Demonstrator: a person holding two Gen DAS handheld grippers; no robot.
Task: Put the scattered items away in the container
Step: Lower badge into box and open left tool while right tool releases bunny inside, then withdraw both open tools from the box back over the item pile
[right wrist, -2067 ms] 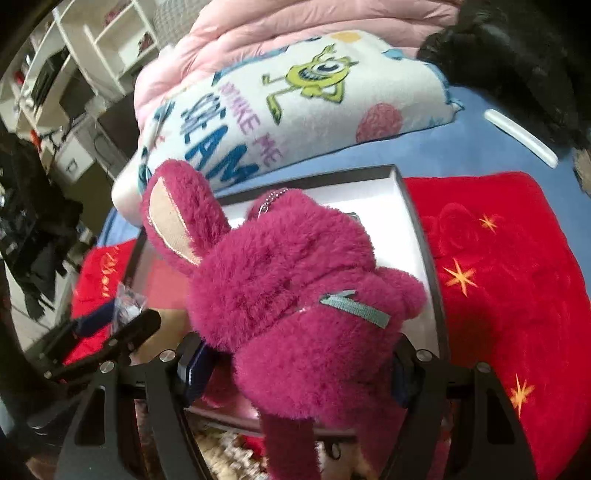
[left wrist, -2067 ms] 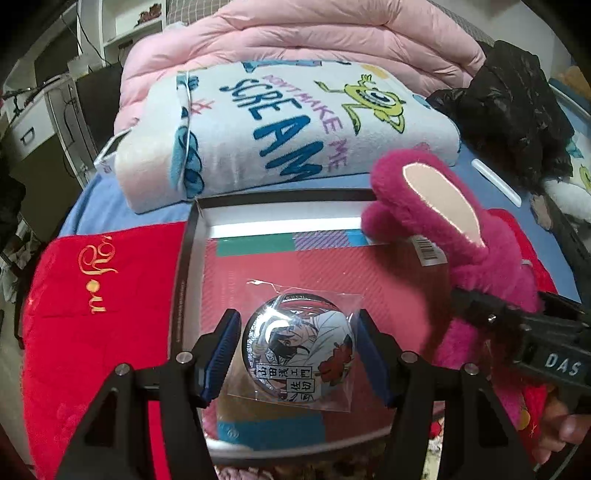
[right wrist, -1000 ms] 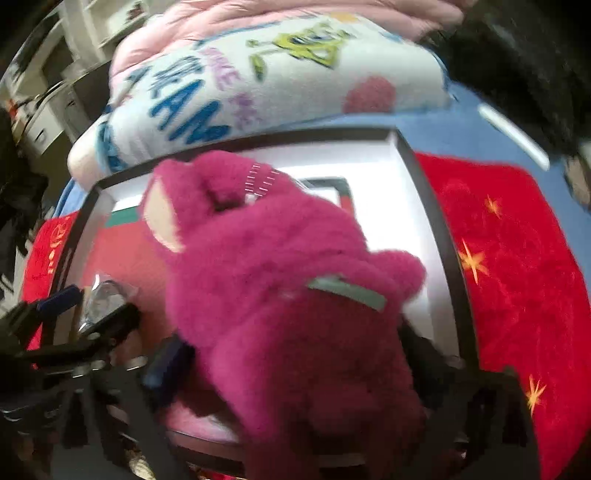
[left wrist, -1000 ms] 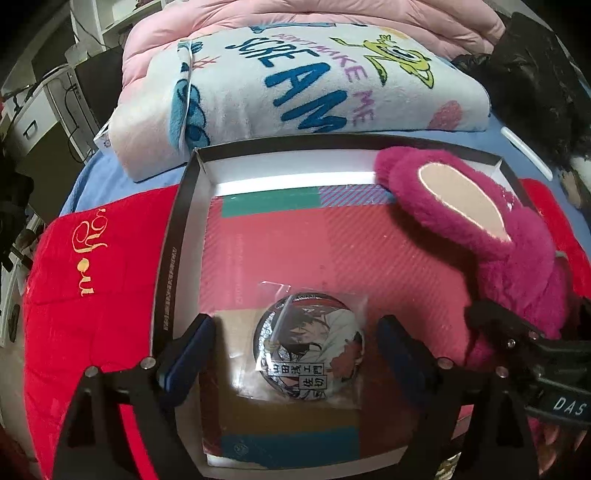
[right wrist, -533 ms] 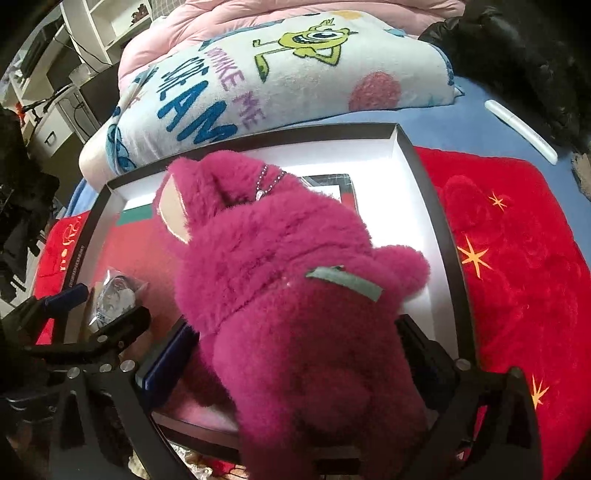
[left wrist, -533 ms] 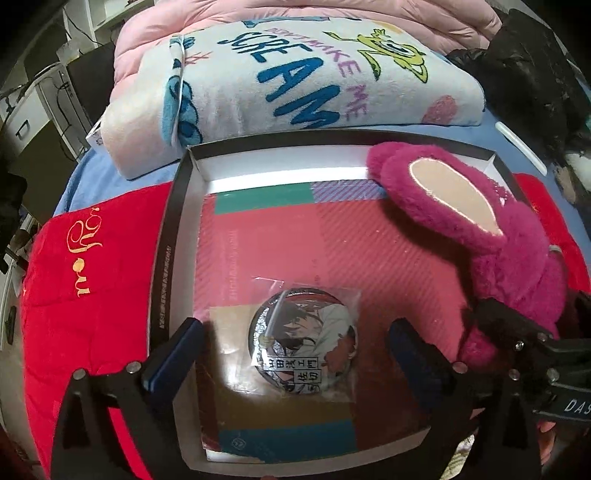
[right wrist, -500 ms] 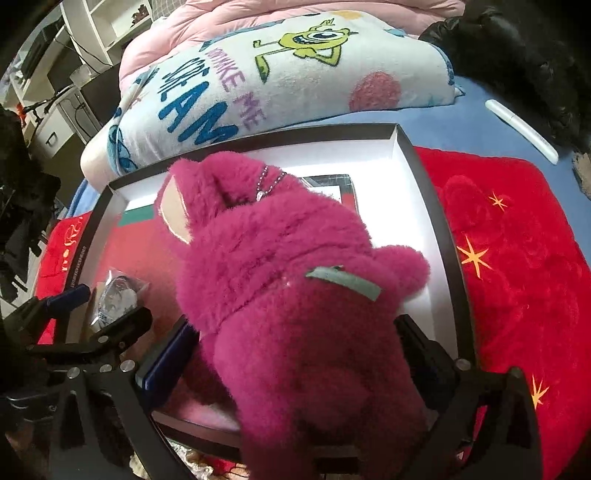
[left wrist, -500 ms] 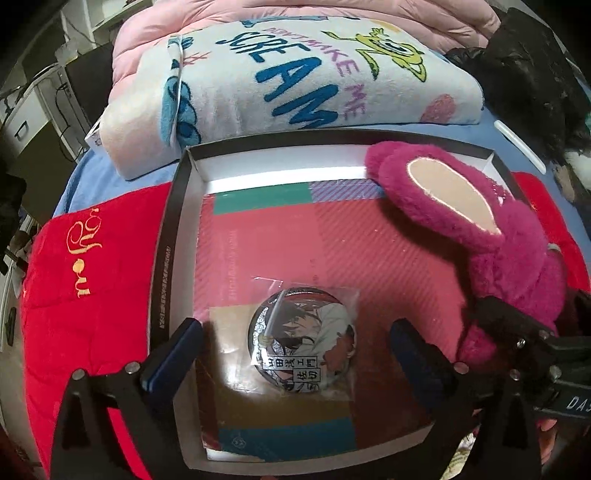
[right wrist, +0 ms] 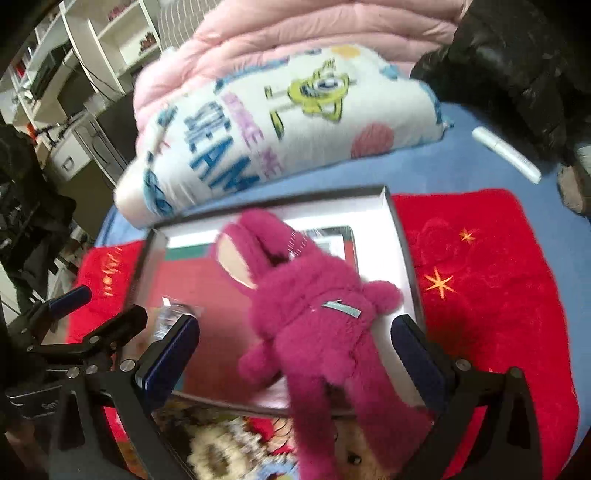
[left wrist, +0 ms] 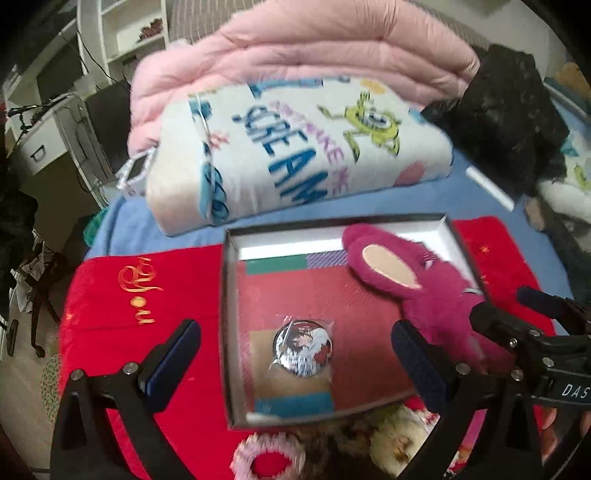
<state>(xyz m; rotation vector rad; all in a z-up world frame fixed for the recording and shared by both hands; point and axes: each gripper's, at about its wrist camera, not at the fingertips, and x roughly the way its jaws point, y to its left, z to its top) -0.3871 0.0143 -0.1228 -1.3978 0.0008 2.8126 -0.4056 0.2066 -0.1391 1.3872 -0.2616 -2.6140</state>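
you are working over a bed: a red blanket (left wrist: 147, 332) is lying on a blue sheet (left wrist: 424, 199), with white shelving (left wrist: 122, 33) and a desk standing off to the left in the room behind. further back, a folded cartoon-print blanket (left wrist: 295, 155) is resting against a pink quilt (left wrist: 314, 48), a black jacket (left wrist: 509, 122) is sitting to the right of them, and a white tube (right wrist: 506, 153) is lying on the sheet near the jacket.

your left gripper (left wrist: 295, 362) is hovering with its fingers spread wide and gripping nothing. the shallow box (left wrist: 227, 295), the container, is sitting on the red blanket ahead of it. the wrapped round badge (left wrist: 303, 347) is lying flat on the box floor, between the finger tips in this view but touching neither.

to the right, the magenta plush toy (right wrist: 317, 314) is lying mostly in the box, its ears toward the far wall, while its legs are hanging over the near rim. your right gripper (right wrist: 295, 358) is spread wide around the plush with visible gaps on both sides, so it is holding nothing.

a patterned cushion (right wrist: 229, 443) is lying just below the near rim.

the left wrist view is showing the badge face clearly; in the right wrist view the left gripper is partly covering it. the right wrist view alone is showing the plush's grey tag and the gold stars on the red blanket's right part. both frames are motion-blurred.
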